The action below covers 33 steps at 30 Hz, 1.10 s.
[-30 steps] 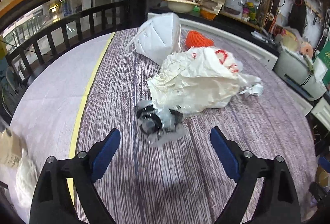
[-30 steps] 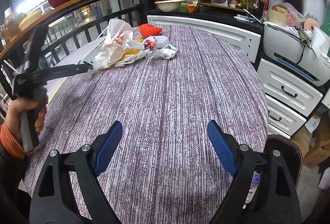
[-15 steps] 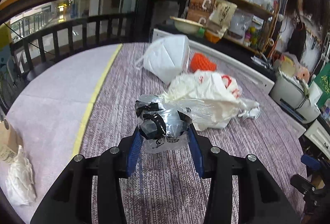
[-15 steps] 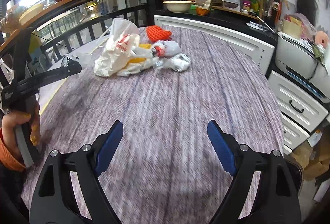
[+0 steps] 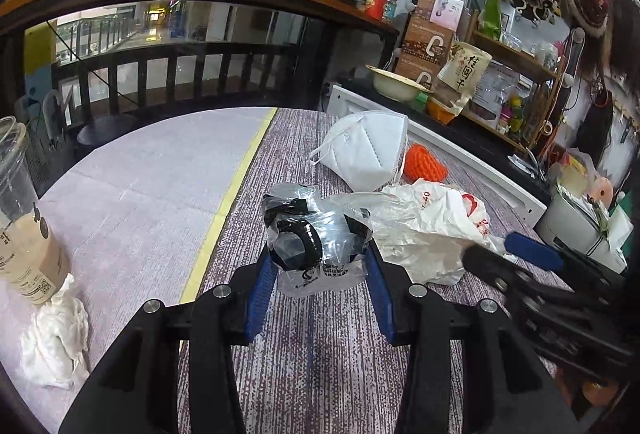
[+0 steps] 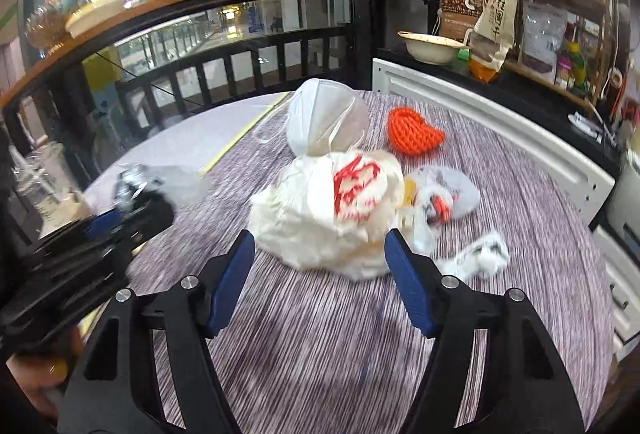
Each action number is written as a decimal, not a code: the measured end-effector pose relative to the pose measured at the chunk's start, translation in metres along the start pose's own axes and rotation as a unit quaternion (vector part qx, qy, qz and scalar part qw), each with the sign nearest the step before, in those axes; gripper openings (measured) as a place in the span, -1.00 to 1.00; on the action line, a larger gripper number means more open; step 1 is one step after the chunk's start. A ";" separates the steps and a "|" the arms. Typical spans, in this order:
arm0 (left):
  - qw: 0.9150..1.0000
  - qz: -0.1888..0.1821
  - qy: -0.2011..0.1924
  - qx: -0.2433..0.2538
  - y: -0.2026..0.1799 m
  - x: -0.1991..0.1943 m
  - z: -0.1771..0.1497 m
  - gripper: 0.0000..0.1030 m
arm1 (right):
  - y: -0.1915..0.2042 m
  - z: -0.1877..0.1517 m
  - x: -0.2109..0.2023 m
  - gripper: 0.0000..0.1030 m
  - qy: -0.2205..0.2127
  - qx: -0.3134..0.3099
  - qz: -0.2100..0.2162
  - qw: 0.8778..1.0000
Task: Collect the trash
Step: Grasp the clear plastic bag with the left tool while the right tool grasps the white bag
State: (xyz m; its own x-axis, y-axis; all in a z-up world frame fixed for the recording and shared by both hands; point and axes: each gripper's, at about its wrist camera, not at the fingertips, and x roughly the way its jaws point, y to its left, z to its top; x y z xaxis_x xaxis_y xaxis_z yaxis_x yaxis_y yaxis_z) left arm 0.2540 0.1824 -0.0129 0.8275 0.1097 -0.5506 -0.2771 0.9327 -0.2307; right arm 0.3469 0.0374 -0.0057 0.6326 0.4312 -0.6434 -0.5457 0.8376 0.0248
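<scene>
My left gripper is shut on a clear plastic packet with black parts inside, held a little above the striped tablecloth. Just right of it lies a crumpled white plastic bag with red print. In the right wrist view this bag sits between the tips of my right gripper, whose jaws are closing; the pads do not visibly press on it. The left gripper shows blurred at the left with its packet. A white face mask and an orange knitted piece lie behind the bag.
Small crumpled wrappers and a torn scrap lie right of the bag. A plastic cup of milky drink and a white tissue wad stand at the table's left. A railing and cluttered shelves ring the far side.
The left gripper closed on the plastic packet and lifted it off the cloth. The right gripper swept across the table up to the white bag, and its jaws have narrowed.
</scene>
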 end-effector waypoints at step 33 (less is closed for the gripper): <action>1.000 -0.001 -0.012 0.021 -0.006 -0.002 -0.007 -0.16 | -0.052 -0.092 -0.150 -0.56 -0.034 0.039 0.022 0.998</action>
State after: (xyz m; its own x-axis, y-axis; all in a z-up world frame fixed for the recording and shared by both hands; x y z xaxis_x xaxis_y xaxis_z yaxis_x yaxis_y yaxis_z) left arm 0.2510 0.1741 -0.0162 0.8394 0.1151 -0.5311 -0.2550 0.9465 -0.1977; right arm 0.2298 -0.1016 0.0194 0.6469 0.4872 -0.5866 -0.5302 0.8403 0.1133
